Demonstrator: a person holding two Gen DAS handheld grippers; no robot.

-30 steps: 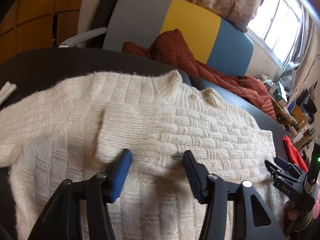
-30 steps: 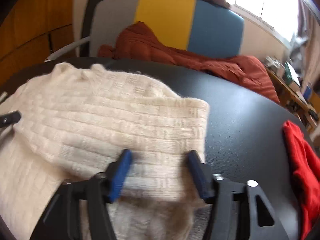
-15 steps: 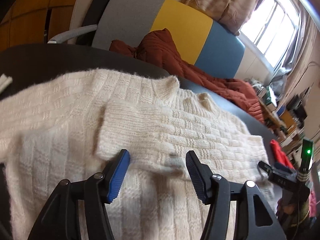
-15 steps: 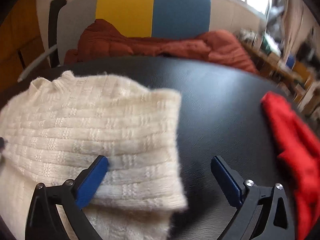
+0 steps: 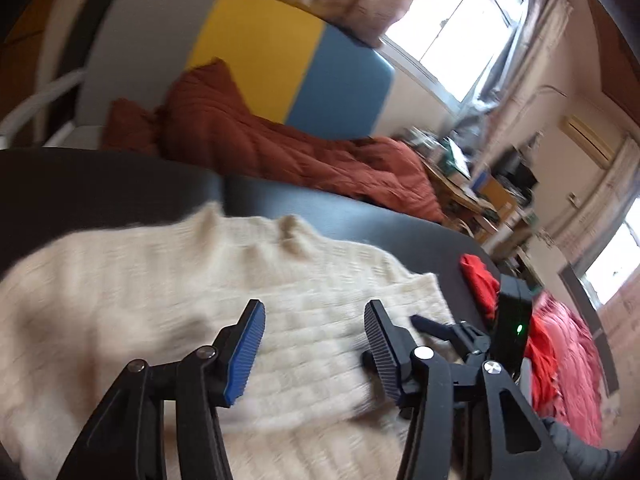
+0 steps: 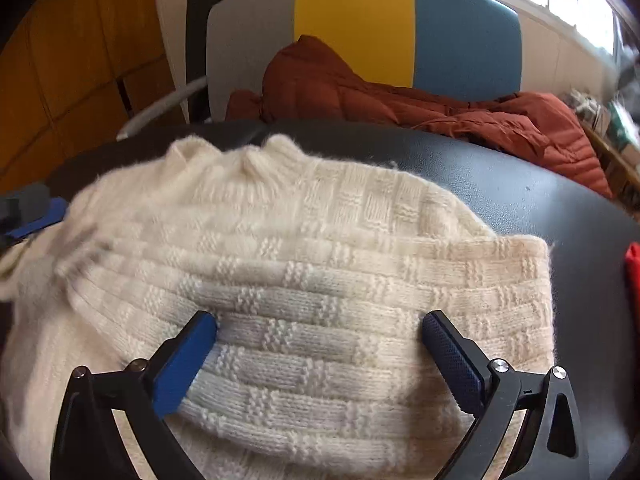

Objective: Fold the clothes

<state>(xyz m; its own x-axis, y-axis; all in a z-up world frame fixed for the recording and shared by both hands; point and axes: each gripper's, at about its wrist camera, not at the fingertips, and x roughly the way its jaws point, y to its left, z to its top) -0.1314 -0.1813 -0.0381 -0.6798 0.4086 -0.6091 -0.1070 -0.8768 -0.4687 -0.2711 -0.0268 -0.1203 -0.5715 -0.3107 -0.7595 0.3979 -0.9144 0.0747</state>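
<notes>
A cream knitted sweater lies on a black table, with a sleeve folded across its chest; its collar points toward the far edge. It also shows, blurred, in the left wrist view. My left gripper is open and empty, hovering just above the folded sleeve. My right gripper is open wide and empty, its fingers low over the folded sleeve near its right end. In the left wrist view the right gripper sits at the sweater's right edge.
A red garment lies on the table at the right, its edge also in the right wrist view. Behind the table stands a grey, yellow and blue chair with a rust-red quilted jacket draped on it.
The left gripper has swung right and tilted up, so more of the room shows. The right gripper opened wide and moved back left over the folded sleeve.
</notes>
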